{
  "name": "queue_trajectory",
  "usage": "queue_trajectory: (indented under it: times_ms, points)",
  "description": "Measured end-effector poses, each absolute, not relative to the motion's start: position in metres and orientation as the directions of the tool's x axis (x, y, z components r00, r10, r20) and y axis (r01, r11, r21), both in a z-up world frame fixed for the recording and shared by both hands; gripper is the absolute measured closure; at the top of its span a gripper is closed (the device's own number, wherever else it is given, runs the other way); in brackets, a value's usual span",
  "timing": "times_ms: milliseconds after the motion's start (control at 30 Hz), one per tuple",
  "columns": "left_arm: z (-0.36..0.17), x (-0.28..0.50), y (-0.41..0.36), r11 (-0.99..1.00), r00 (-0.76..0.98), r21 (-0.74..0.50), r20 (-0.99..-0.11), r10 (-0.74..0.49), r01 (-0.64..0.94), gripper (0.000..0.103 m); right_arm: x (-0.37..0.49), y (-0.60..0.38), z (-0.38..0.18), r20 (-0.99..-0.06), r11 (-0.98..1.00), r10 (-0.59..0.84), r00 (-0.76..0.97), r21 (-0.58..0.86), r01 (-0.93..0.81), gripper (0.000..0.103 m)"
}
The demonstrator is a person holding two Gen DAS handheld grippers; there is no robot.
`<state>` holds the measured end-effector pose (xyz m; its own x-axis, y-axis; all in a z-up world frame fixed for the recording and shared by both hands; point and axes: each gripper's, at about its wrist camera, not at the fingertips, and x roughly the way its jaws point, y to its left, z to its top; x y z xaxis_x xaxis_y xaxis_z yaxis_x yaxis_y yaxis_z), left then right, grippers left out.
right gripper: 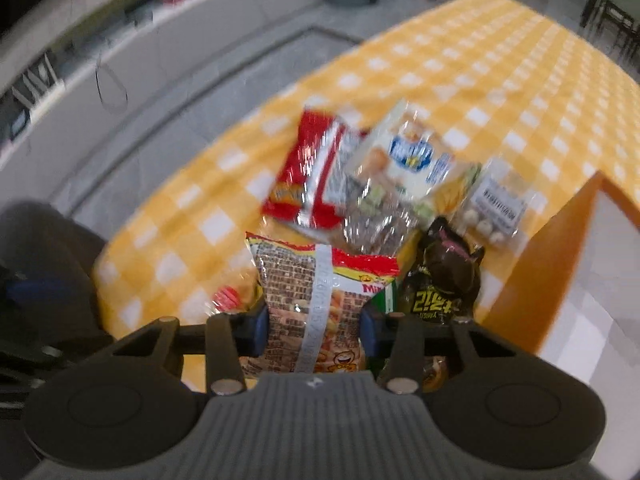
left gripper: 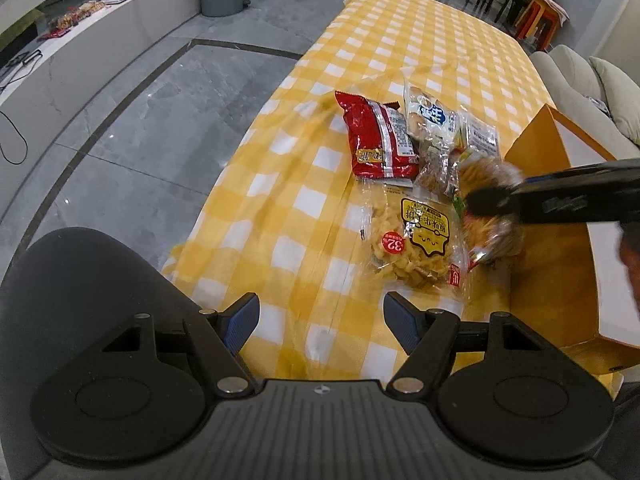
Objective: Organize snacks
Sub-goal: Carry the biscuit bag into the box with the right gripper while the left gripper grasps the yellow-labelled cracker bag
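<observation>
Several snack packs lie in a heap on the yellow checked tablecloth (left gripper: 280,184): a red bag (left gripper: 376,140), a white bun pack (left gripper: 430,114), a clear pack of yellow chips (left gripper: 412,240). My left gripper (left gripper: 320,326) is open and empty, low over the cloth, short of the chips. My right gripper (right gripper: 316,322) is shut on a brick-patterned snack bag (right gripper: 316,304) and holds it up; in the left wrist view the gripper (left gripper: 488,200) and bag (left gripper: 492,224) are blurred beside an orange box (left gripper: 560,264). A dark packet (right gripper: 444,280) lies just right of the held bag.
The orange box with white inside (right gripper: 580,264) stands open at the right of the heap. The table's left edge drops to a grey tiled floor (left gripper: 140,128). A sofa (left gripper: 580,92) is behind the box. A dark chair back (left gripper: 72,280) is at the near left.
</observation>
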<state>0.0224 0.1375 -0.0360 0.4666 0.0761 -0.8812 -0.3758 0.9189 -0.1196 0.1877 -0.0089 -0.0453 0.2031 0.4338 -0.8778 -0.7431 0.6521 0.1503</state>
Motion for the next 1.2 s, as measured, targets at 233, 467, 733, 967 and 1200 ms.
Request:
queue_trajectory:
  times_ms: [233, 467, 733, 967, 1200]
  points:
    - [-0.025, 0.027, 0.119, 0.946, 0.502, -0.122, -0.864, 0.048, -0.3, 0.019, 0.165, -0.071, 0.006, -0.74, 0.761, 0.56, 0.373, 0.283, -0.583, 0.061]
    - [-0.035, 0.082, 0.085, 0.98, 0.384, -0.128, -0.921, -0.061, -0.151, 0.011, 0.155, -0.13, 0.02, -0.672, 0.787, 0.594, 0.442, 0.374, -0.49, 0.061]
    - [-0.087, 0.158, 0.072, 0.989, 0.253, 0.04, -0.965, 0.076, -0.144, 0.01, 0.15, -0.171, 0.012, -0.646, 0.788, 0.612, 0.456, 0.454, -0.415, 0.061]
    - [-0.109, 0.17, 0.068, 0.992, 0.277, 0.066, -0.956, 0.093, -0.105, 0.0, 0.15, -0.177, 0.012, -0.641, 0.782, 0.621, 0.452, 0.46, -0.422, 0.061]
    - [-0.124, 0.17, 0.071, 0.996, 0.321, 0.024, -0.945, 0.052, -0.092, 0.0, 0.154, -0.172, 0.004, -0.653, 0.778, 0.622, 0.432, 0.459, -0.428, 0.061]
